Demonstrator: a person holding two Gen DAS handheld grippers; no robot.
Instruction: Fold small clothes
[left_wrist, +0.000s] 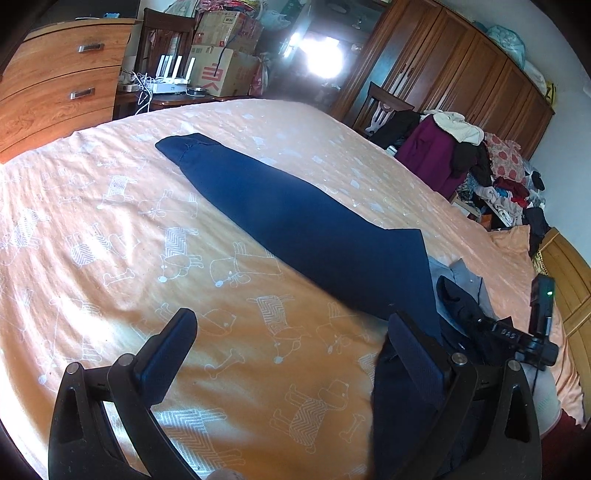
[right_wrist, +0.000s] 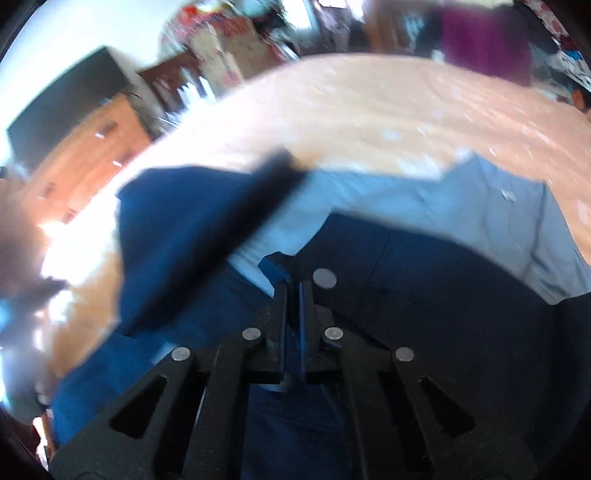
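In the left wrist view, a wooden chest of drawers (left_wrist: 55, 77) stands at the far left, beyond the bed (left_wrist: 110, 229), whose orange sheet carries white outline drawings of dogs and bones. The left gripper (left_wrist: 291, 332) hovers low over that sheet with its jaws spread wide apart and nothing between them; its right finger (left_wrist: 417, 354) touches or overlaps the near edge of dark cloth. Across the middle of the bed lies the navy garment (left_wrist: 295, 218), a long, smooth, narrow strip running from the far left toward the near right, where it broadens to a sharp corner. Just right of that corner sit a pale grey garment (left_wrist: 463, 271) and darker cloth, largely covered. Further right, the right gripper (left_wrist: 517, 332) shows only partly, near the frame's edge. Behind it, a heap of clothes (left_wrist: 480, 173) sits before a dark wardrobe (left_wrist: 443, 62).

The right wrist view is heavily motion-blurred. The navy garment (right_wrist: 166, 229) fills its left and lower parts, and a dark blurred bar crossing it cannot be identified. The right gripper (right_wrist: 293, 288) has its jaws pressed together on a fold of blue cloth. The grey garment (right_wrist: 480, 206) spreads to the right over the bed (right_wrist: 369, 110); a darker navy piece lies in front of it, its shape unclear.
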